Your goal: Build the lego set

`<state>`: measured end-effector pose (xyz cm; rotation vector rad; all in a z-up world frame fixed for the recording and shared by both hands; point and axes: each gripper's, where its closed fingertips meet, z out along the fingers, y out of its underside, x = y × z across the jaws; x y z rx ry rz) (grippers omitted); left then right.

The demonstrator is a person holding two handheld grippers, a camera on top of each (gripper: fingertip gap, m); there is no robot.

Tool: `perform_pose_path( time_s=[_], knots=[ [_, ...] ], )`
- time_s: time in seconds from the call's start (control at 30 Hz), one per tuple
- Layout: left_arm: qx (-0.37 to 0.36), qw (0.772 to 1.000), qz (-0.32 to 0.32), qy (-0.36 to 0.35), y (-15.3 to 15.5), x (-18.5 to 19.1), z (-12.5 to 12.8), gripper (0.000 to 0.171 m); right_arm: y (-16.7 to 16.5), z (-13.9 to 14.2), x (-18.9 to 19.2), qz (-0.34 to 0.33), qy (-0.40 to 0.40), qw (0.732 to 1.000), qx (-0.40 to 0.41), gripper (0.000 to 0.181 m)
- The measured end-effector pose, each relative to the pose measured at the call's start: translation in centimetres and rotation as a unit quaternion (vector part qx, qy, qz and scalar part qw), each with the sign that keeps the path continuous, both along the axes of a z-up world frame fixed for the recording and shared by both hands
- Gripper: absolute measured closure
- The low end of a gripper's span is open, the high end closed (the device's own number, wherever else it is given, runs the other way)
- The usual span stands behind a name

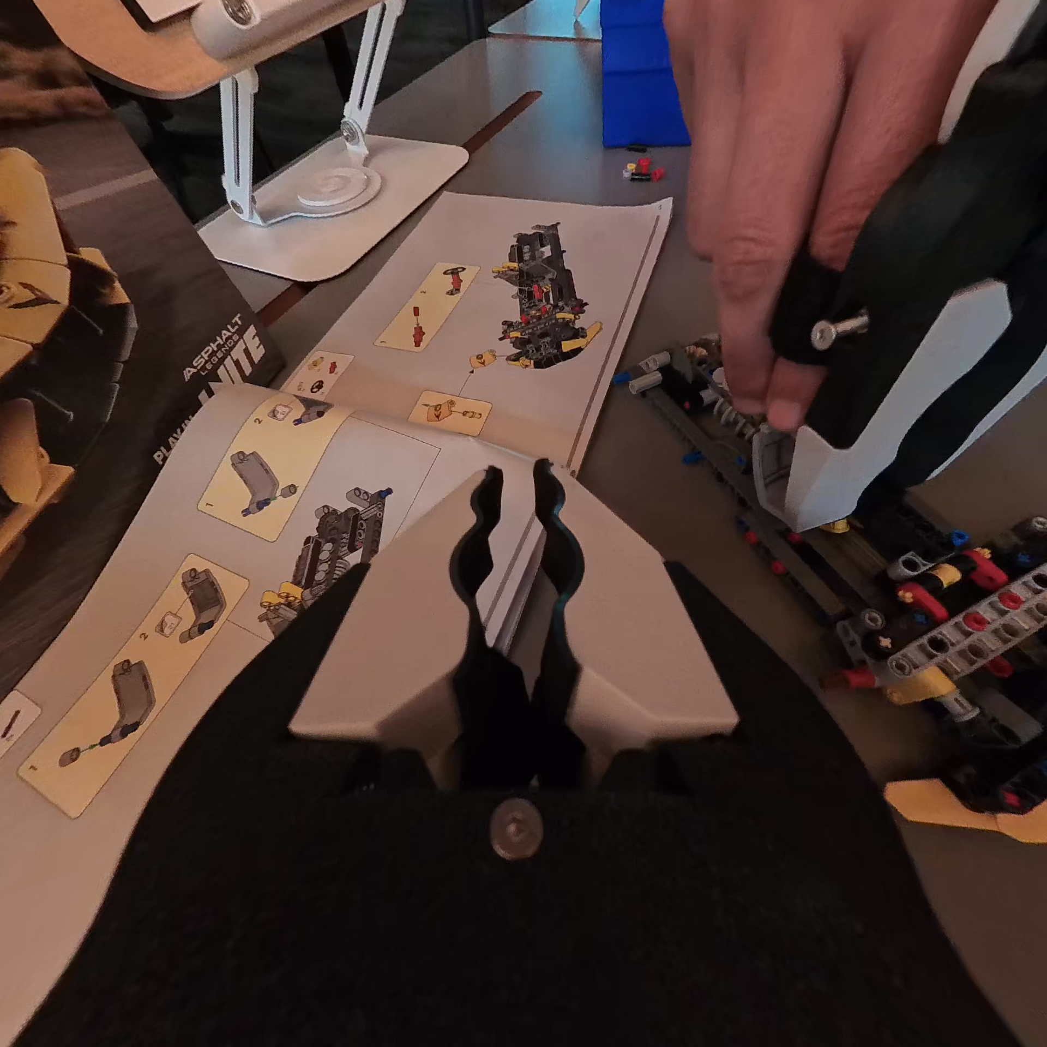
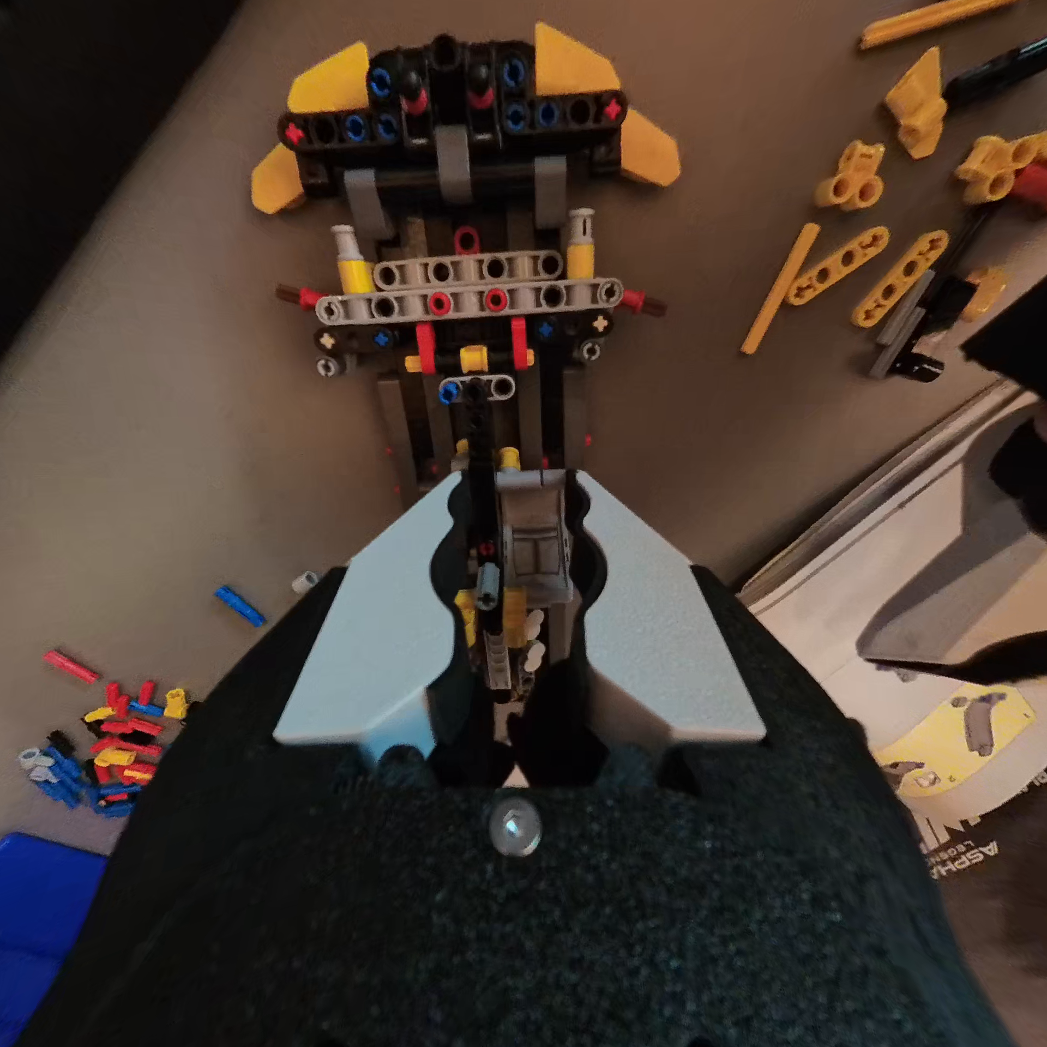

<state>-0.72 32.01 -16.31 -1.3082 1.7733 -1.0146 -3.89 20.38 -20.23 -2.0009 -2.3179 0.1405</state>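
The half-built lego car (image 2: 459, 238) is laid flat on the brown table (image 2: 170, 396). The right gripper (image 2: 518, 544) is held over its near end, and a grey seat piece (image 2: 535, 544) is seen between the two fingers. The fingers are set wide, with the seat and a black bar between them; whether the seat is really pinched cannot be told. The left gripper (image 1: 518, 481) is held above the open instruction booklet (image 1: 510, 294), with nothing in it and only a thin gap left between its tips.

The seat could be pushed in crooked if it is not lined up with its pins. The car could also be slid along the table, since it is not held down by the left gripper.

Only in the right wrist view are the loose yellow pieces (image 2: 850, 175) and the pile of small pins (image 2: 113, 742) shown. Only in the left wrist view are the booklet's pages, a white stand (image 1: 334, 187) and the hand (image 1: 793, 170) on the right gripper shown.
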Motion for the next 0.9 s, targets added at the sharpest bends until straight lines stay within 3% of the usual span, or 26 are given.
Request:
perform_pose_path(
  time_s=[0.6, 0.7, 0.9],
  knots=[
    [0.016, 1.000, 0.001, 0.002, 0.2, 0.0, -0.2, 0.164, -0.1, -0.1, 0.2, 0.015, -0.023, 1.000, -0.015, 0.151],
    [0.016, 1.000, -0.002, 0.005, 0.0, 0.0, -0.2, 0.164, 0.5, 0.0, 0.4, -0.020, -0.023, 1.000, 0.008, 0.150],
    [0.003, 1.000, -0.009, 0.013, -0.5, -0.3, -0.2, 0.162, 1.7, 0.1, -0.2, -0.160, 0.035, 0.986, 0.016, 0.147]
  ],
)
